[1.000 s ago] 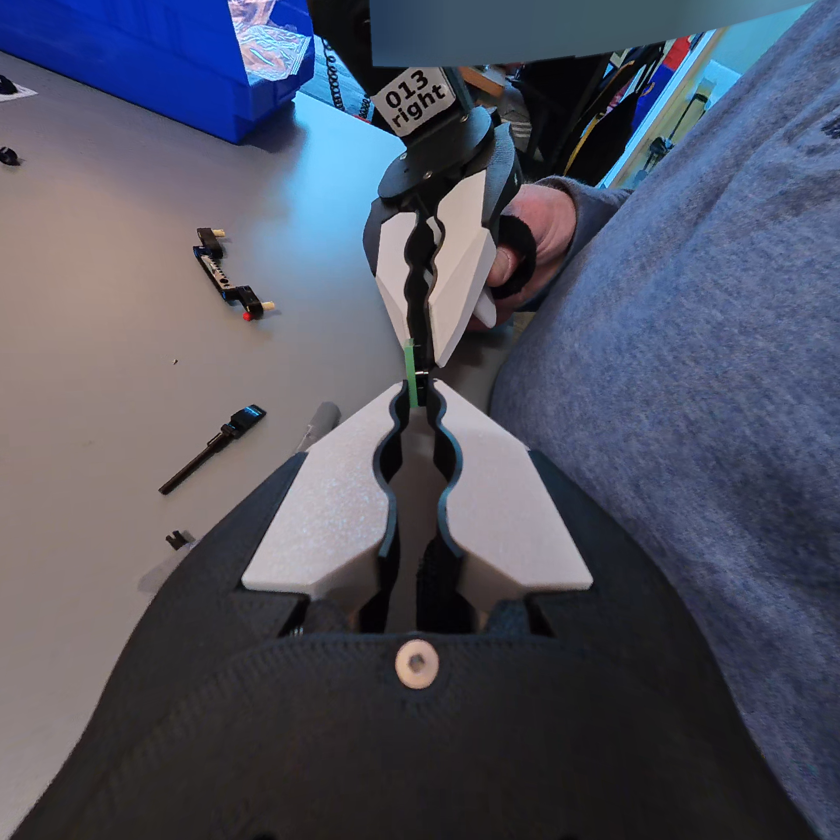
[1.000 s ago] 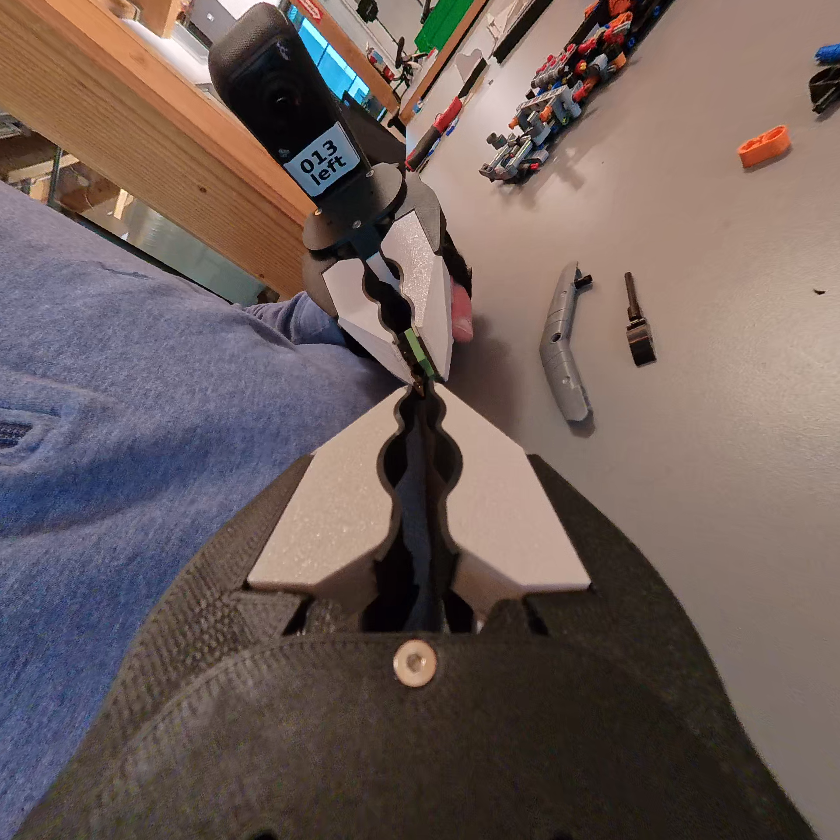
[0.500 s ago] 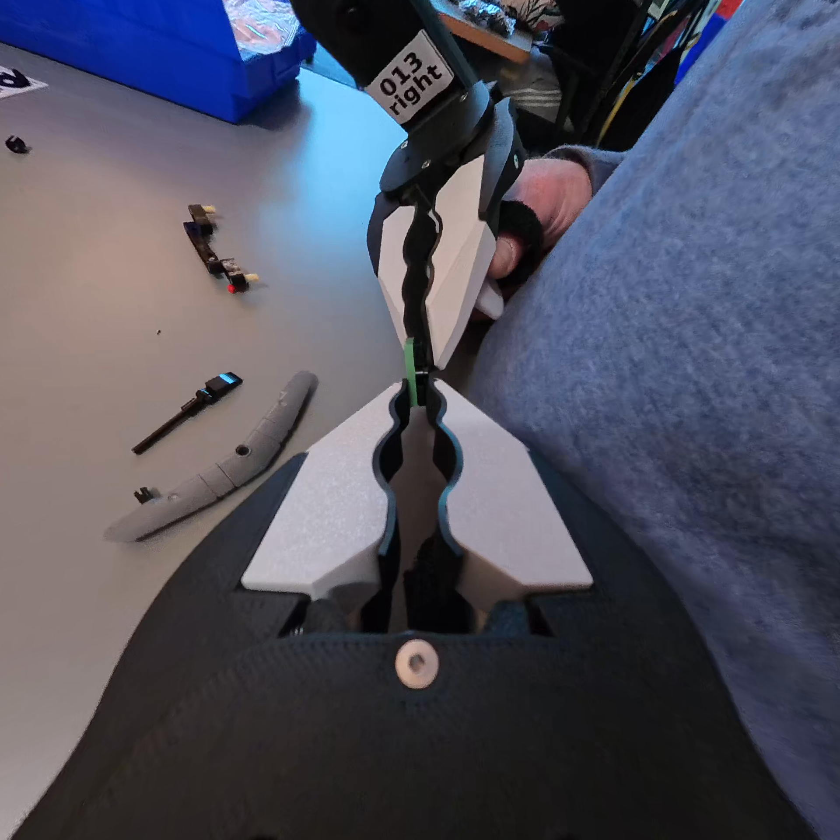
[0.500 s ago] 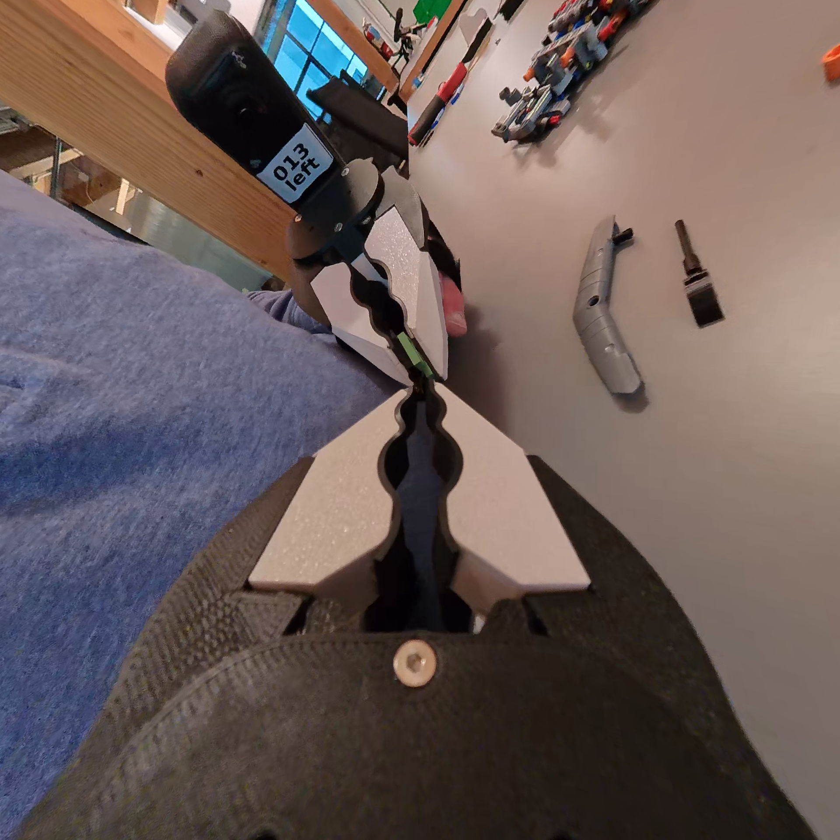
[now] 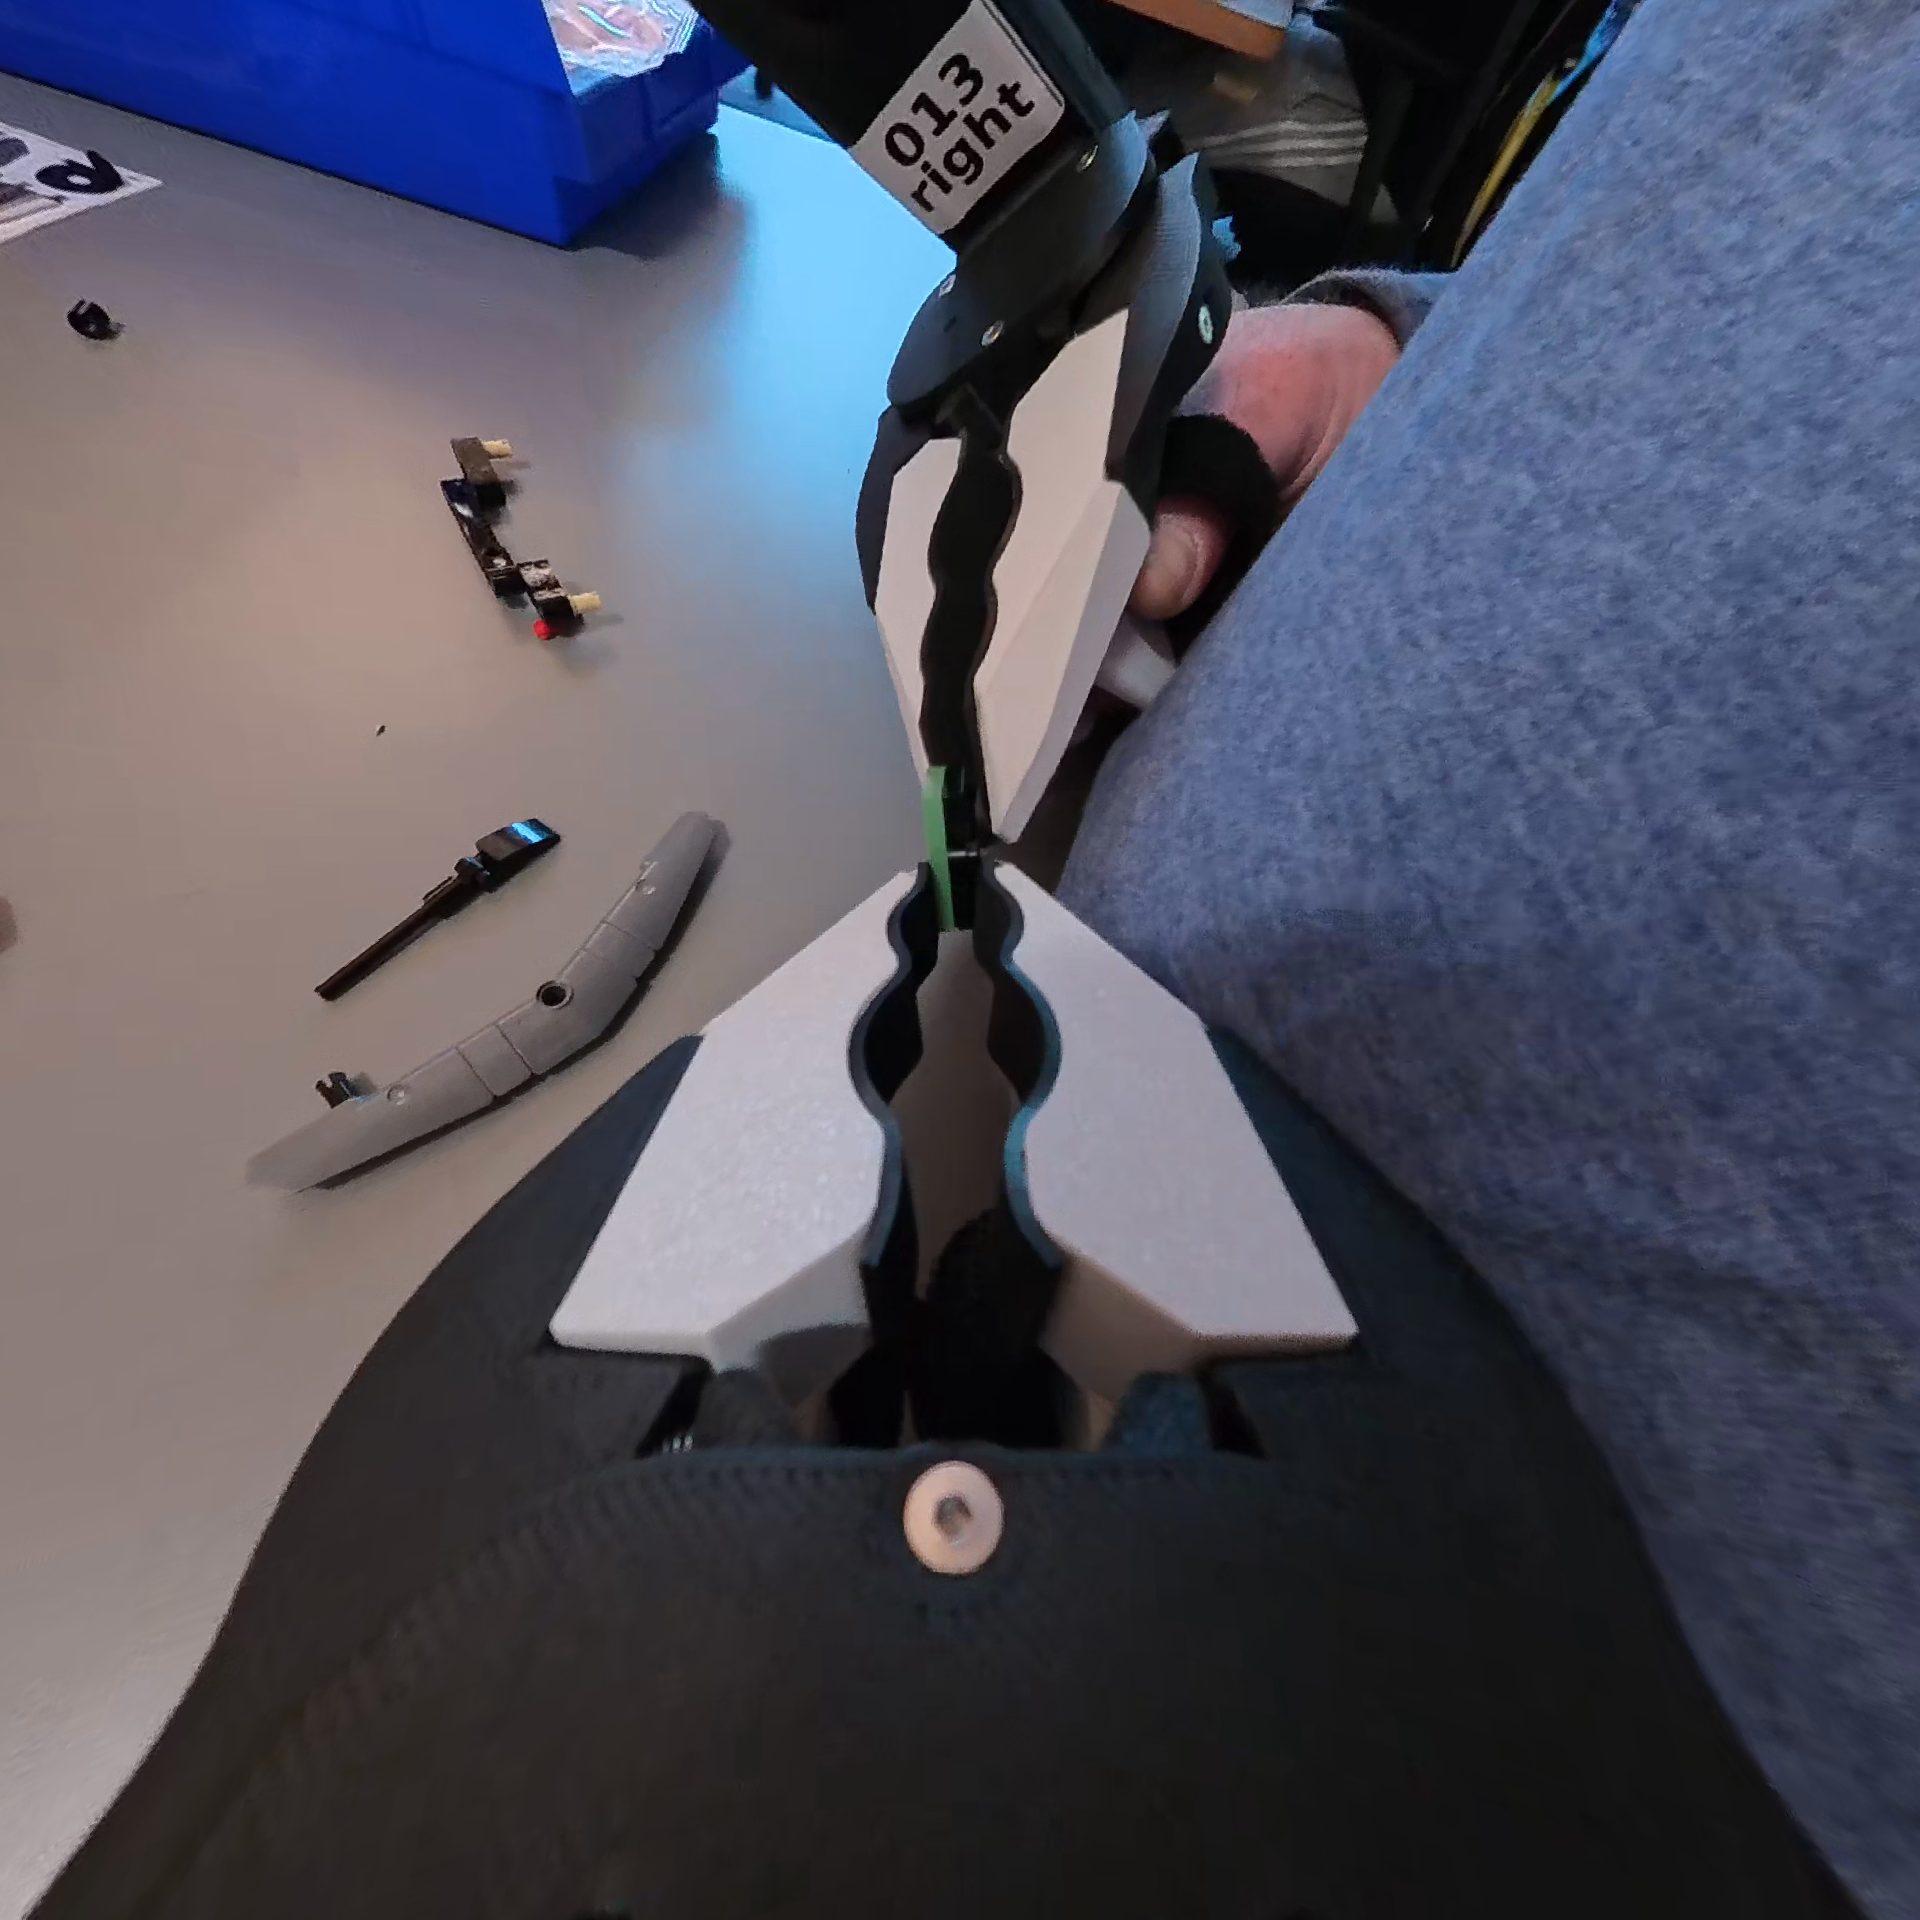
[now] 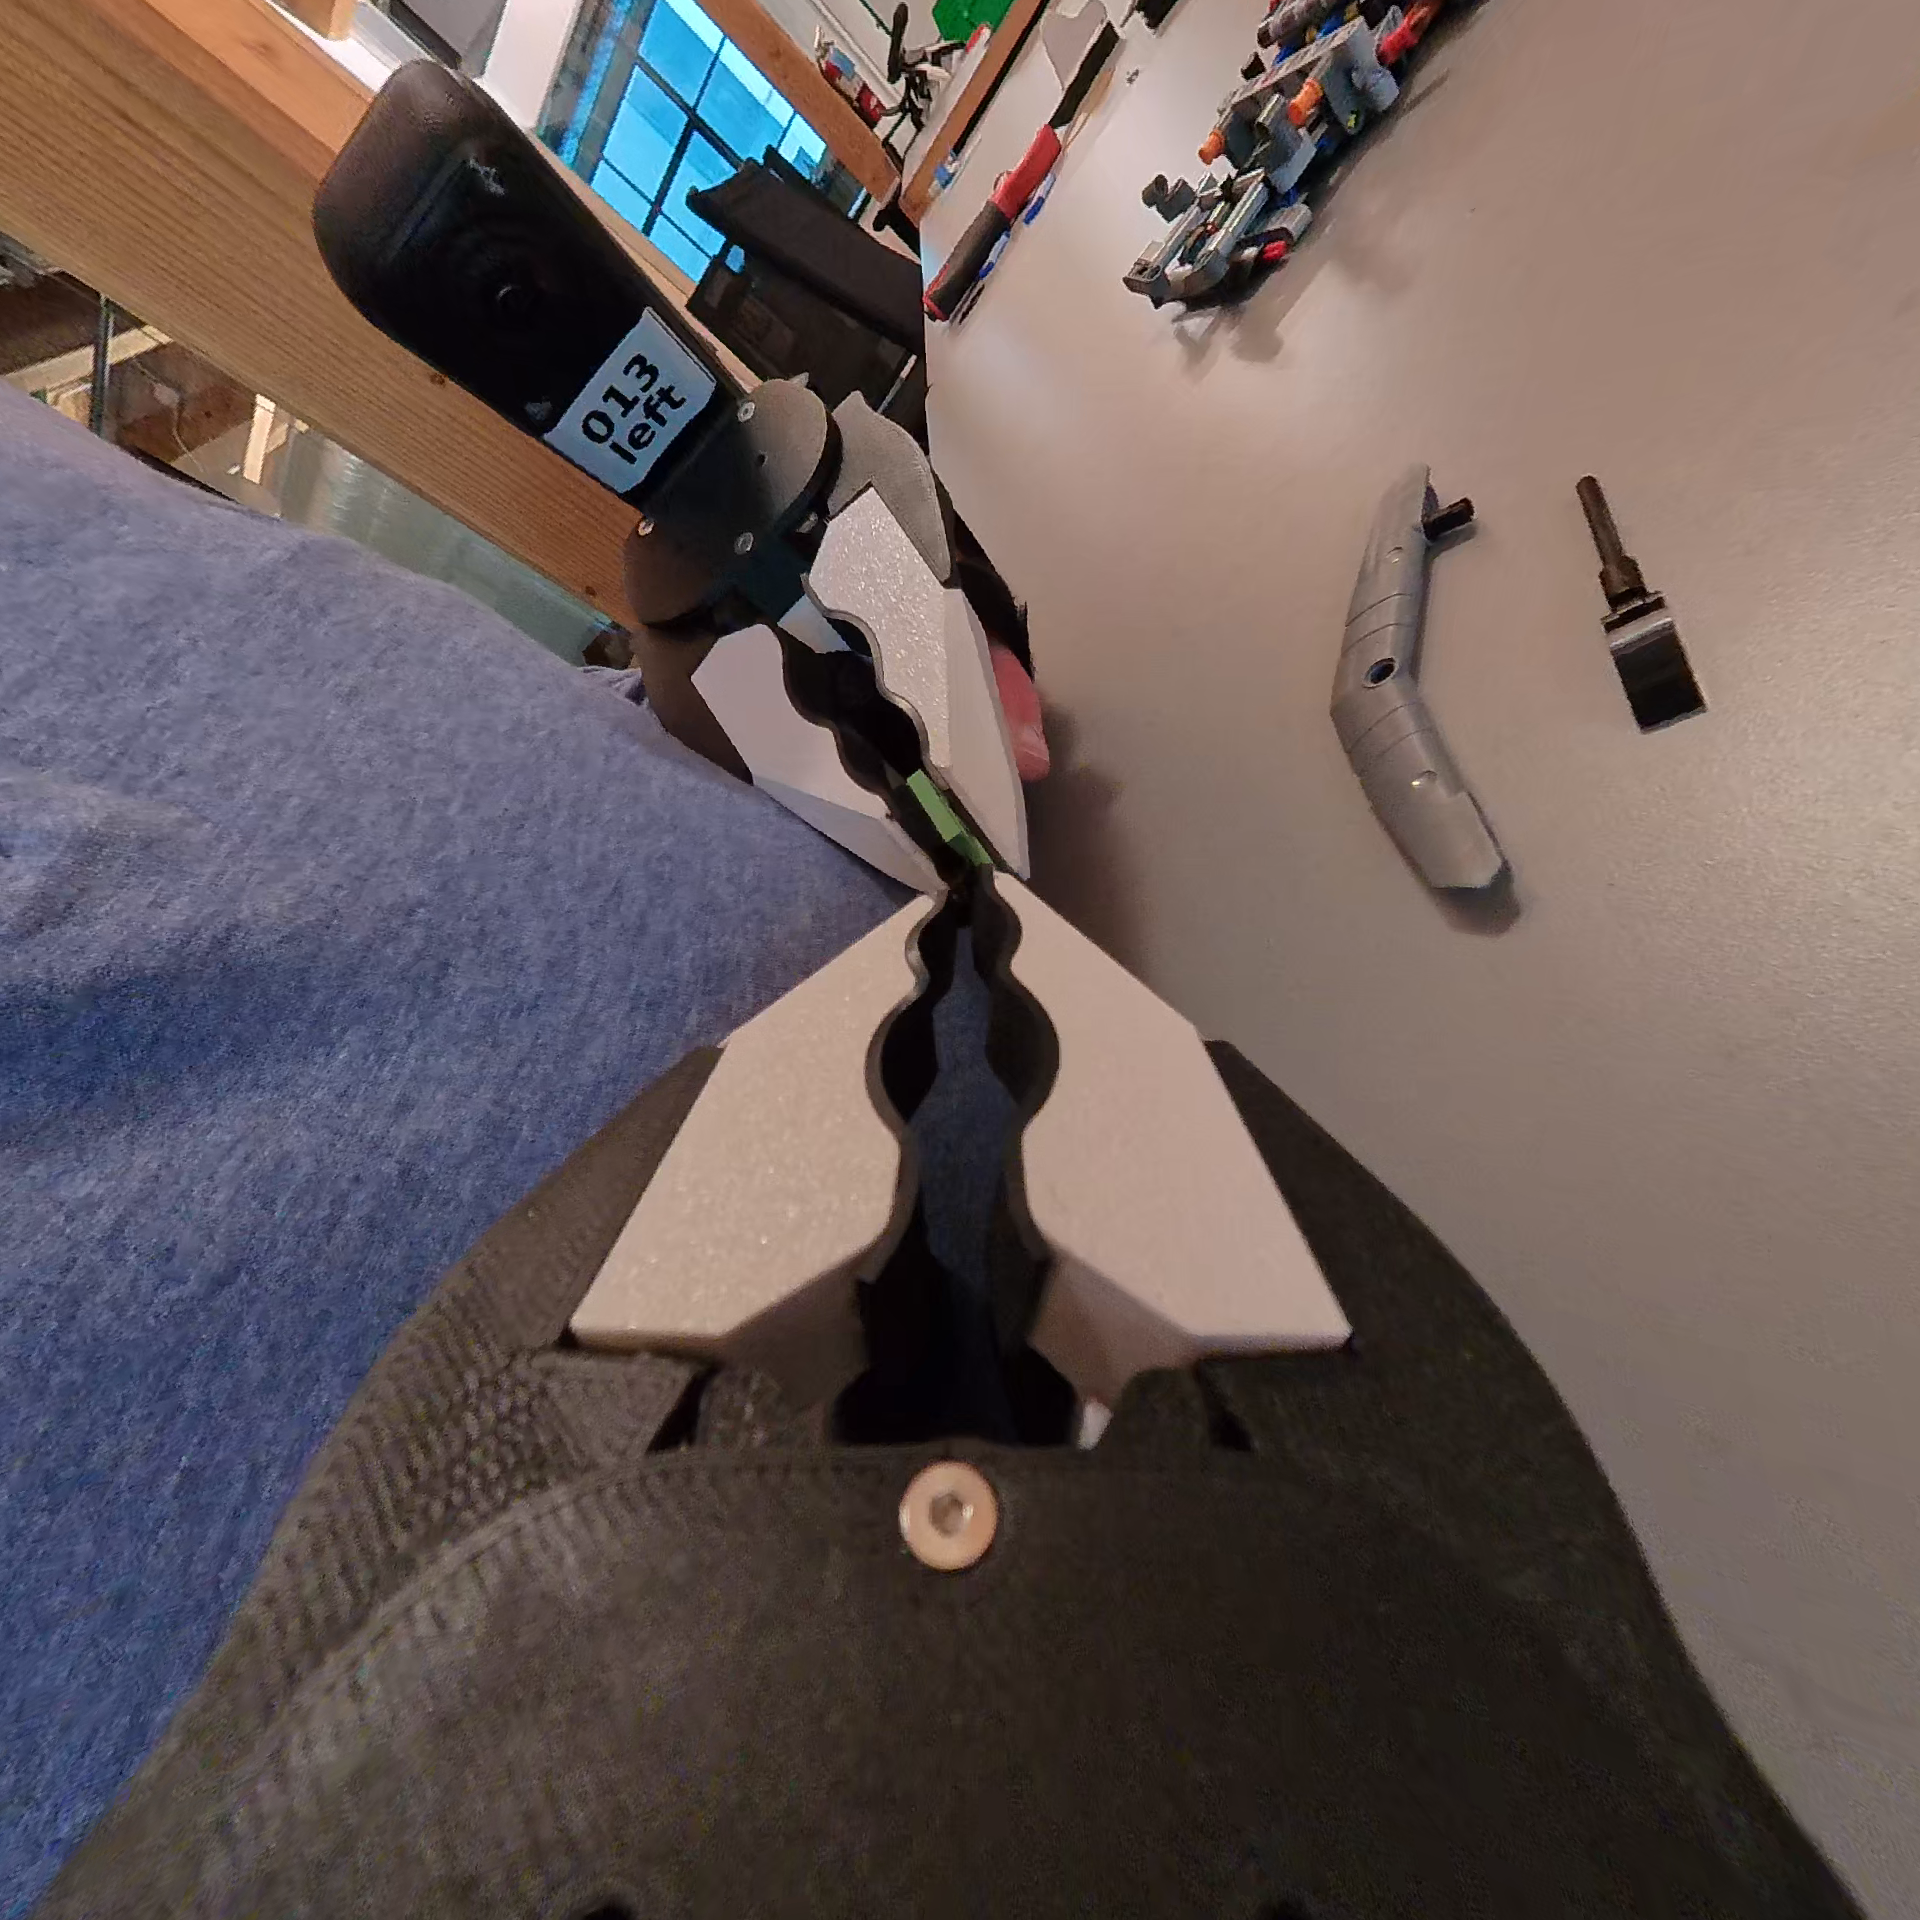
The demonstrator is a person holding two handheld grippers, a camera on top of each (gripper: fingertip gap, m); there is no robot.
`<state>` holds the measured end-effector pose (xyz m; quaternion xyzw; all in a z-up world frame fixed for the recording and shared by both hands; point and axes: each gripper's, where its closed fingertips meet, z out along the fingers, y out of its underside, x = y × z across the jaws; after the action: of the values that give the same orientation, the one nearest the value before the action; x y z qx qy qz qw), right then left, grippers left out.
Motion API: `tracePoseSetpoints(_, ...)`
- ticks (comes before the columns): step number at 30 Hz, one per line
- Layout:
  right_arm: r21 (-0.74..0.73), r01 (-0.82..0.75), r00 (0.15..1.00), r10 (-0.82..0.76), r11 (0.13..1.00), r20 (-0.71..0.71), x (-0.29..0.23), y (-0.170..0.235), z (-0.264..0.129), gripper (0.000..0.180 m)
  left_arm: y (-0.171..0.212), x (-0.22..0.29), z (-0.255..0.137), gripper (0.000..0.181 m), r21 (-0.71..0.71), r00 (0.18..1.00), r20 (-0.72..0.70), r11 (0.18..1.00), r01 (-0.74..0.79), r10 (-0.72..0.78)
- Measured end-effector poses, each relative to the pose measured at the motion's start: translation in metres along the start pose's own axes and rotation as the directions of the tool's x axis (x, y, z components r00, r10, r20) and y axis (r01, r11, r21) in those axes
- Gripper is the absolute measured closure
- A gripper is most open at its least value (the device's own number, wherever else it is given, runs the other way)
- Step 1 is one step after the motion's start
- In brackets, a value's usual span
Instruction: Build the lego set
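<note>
Both my grippers — left (image 5: 951, 906), right (image 5: 961, 821) — had lifted off the tabletop (image 5: 260, 727), fingers clamped on the green piece (image 5: 938, 831) — joining underway.

2 close wrist views, facing each other, claw tips (image 5: 948, 891) shared.

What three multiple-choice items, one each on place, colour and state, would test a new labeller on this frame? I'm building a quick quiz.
1. Where does the curved grey piece lie?
A. on the table
B. in the blue bin
C. in a gripper

2. What colour is the small piece held between the two grippers' tips?
A. orange
B. green
C. yellow

3. How does the left gripper stand?
A. wide open
B. shut on the small piece
C. resting empty on the table

Key: 1 A, it lies flat on the grey table; 2 B, green shows between the fingertips; 3 B, its tips pinch the piece opposite the right gripper.
</note>
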<state>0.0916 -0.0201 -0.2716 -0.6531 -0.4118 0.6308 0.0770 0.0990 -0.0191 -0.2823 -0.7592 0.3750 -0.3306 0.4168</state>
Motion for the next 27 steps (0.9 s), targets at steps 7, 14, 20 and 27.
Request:
tracePoseSetpoints(7,-0.005,0.018,0.999,-0.018,1.0,-0.03,0.003,0.0,0.001,0.18,0.005,-0.001,0.002,0.176,-0.106,0.998,0.029,0.993,-0.054,0.057)
tracePoseSetpoints(14,-0.024,0.007,0.999,-0.008,1.0,-0.05,0.008,0.001,0.001,0.18,0.008,-0.005,0.004,0.176,-0.145,0.998,0.036,0.988,-0.047,0.053)
tracePoseSetpoints(20,-0.019,0.031,0.997,-0.032,0.999,-0.066,0.011,-0.002,-0.001,0.18,0.006,-0.008,0.006,0.175,-0.125,1.0,0.012,0.992,0.0,0.002)
tracePoseSetpoints(27,-0.007,0.014,0.998,-0.014,1.0,-0.062,0.017,-0.01,-0.002,0.18,0.002,-0.017,0.007,0.176,-0.089,0.995,-0.027,0.992,0.094,-0.097)
